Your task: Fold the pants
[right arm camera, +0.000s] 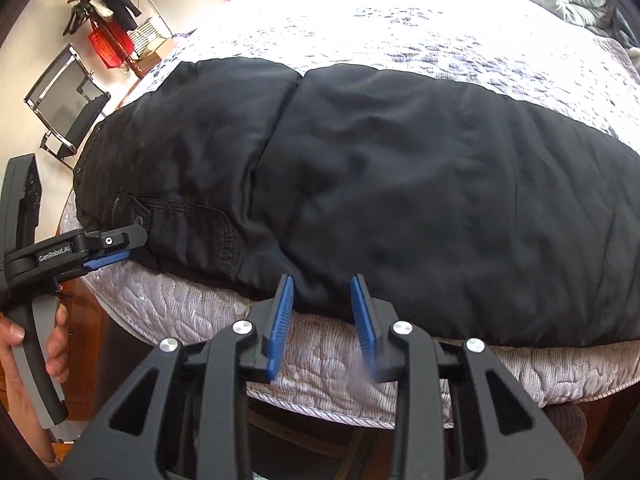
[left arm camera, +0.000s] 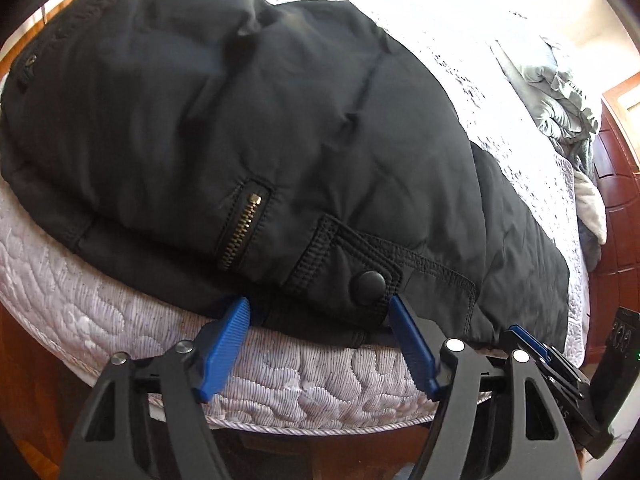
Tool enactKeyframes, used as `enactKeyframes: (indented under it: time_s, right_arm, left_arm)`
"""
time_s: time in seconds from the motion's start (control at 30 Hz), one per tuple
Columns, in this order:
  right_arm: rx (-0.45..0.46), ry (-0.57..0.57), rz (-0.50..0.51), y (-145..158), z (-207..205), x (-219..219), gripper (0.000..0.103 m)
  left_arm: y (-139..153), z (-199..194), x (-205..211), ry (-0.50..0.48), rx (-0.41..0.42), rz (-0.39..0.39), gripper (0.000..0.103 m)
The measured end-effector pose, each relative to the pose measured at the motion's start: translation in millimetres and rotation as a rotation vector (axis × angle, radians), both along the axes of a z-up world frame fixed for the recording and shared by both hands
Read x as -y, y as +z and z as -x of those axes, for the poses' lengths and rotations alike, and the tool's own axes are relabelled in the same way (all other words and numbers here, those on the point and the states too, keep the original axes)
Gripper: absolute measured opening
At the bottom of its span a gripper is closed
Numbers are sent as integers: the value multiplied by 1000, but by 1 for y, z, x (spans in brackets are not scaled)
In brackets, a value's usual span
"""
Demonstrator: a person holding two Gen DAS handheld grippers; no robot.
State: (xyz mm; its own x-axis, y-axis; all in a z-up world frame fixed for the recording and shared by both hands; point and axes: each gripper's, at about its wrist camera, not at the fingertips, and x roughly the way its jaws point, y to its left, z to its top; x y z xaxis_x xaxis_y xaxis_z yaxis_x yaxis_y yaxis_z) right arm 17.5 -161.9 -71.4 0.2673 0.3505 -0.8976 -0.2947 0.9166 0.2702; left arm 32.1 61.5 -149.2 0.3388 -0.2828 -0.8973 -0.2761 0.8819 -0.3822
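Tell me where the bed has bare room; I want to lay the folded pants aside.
Free: quilted bedspread beyond the black pants, up to the rumpled grey bedding. Crowded: the near mattress edge, where the left hand-held gripper and right hand-held gripper work.

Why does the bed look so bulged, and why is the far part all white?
Both views: a fisheye lens bends the mattress edge into a curve. Both views: strong daylight washes out the far bedspread, while the black pants stay dark, their folds hard to read. Right wrist view: slight blur beside one blue pad.
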Motion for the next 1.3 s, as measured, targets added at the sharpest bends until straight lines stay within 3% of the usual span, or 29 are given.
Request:
enactKeyframes:
  time_s: [0.2,0.27,0.3,0.37,0.47,0.67,0.9,1.0,1.07,1.13,1.23,1.3]
  right_arm:
    - [0,-1,0,-3,-7,-6,31]
    - [-3,-5,-1,-4,-10,-6,31]
    - [-3,-5,0,-4,-11,-6,31]
    - [-4,-4,1,-5,-11,-6,31]
    - [-7,-5,3,-8,-12,-5,32]
    - [-17,-7,-4,-12,-11,-3,34]
    - [-20,-7,-6,-14,-14,-1,34]
    - [-18,-3,0,-14,-14,-2,34]
    - [-19,-1,0,-14,-14,-2,34]
    - [-22,-2,1,-15,-14,-2,34]
    - [-22,2,7,-16,-14,-3,34]
    - [-19,5,12,-16,-14,-4,35]
  left_arm:
    - [-3,-11,-7,73,11,56,75]
    - [-8,-12,-11,120,-6,59,62]
    - [-9,-13,-13,132,-6,71,61]
    - [-9,-11,-14,146,8,85,46]
    - [-1,-3,-16,175,28,43,24]
    - [19,7,-7,168,77,-22,16]
    - [5,13,-6,190,65,-22,19]
    - [3,11,-16,219,49,25,38]
    - [3,12,-23,231,40,12,61]
    - [8,12,-33,227,63,-15,66]
    - [17,13,-56,287,83,-119,65]
    - [17,7,-77,310,85,-104,65]
